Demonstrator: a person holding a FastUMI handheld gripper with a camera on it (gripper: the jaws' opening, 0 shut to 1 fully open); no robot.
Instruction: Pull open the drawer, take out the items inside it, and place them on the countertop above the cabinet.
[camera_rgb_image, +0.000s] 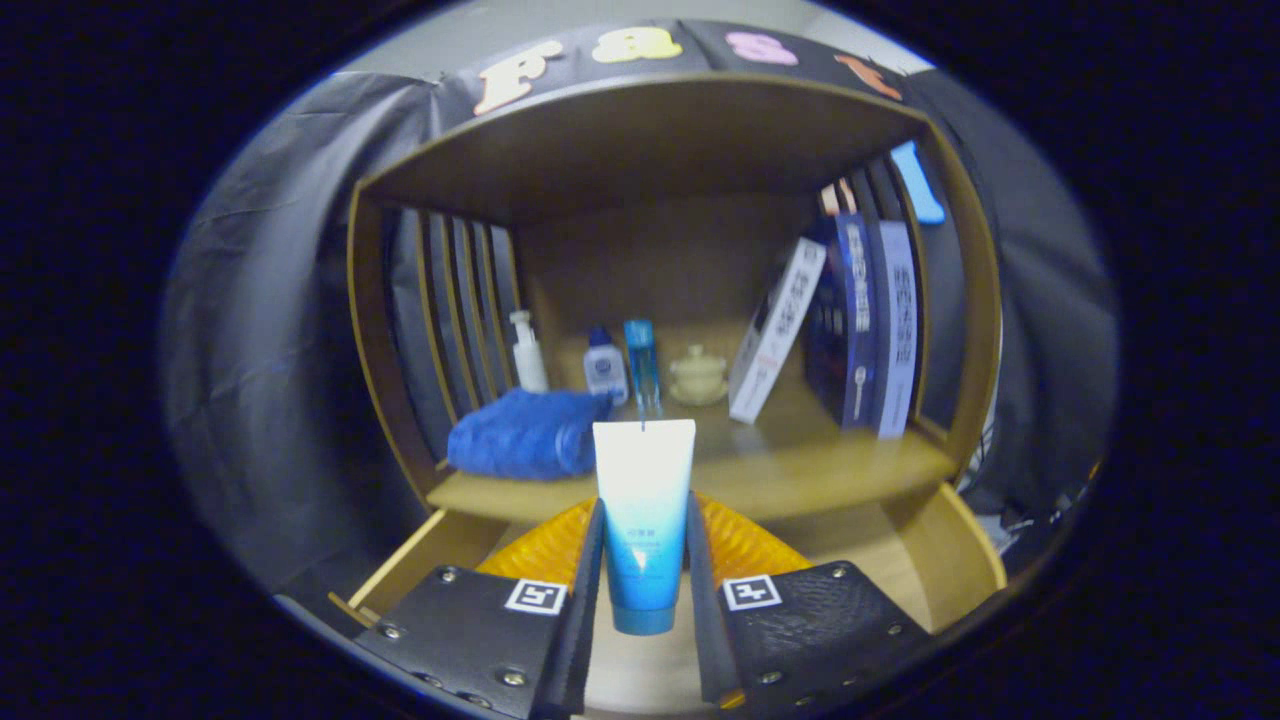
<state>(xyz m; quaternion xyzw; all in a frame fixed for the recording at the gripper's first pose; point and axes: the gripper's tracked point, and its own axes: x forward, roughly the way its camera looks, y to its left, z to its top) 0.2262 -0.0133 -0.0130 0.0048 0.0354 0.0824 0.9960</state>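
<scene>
your gripper holds the blue-white tube firm between both fingers, above the open drawer. carry it up and forward to the countertop, set it beside the blue towel, away from the small bottles.

Dim, bluish light; strong fisheye bending toward the edges, slight softness throughout.

hand-held gripper, black textured fingers, silver screws, square black-and-white markers
</scene>
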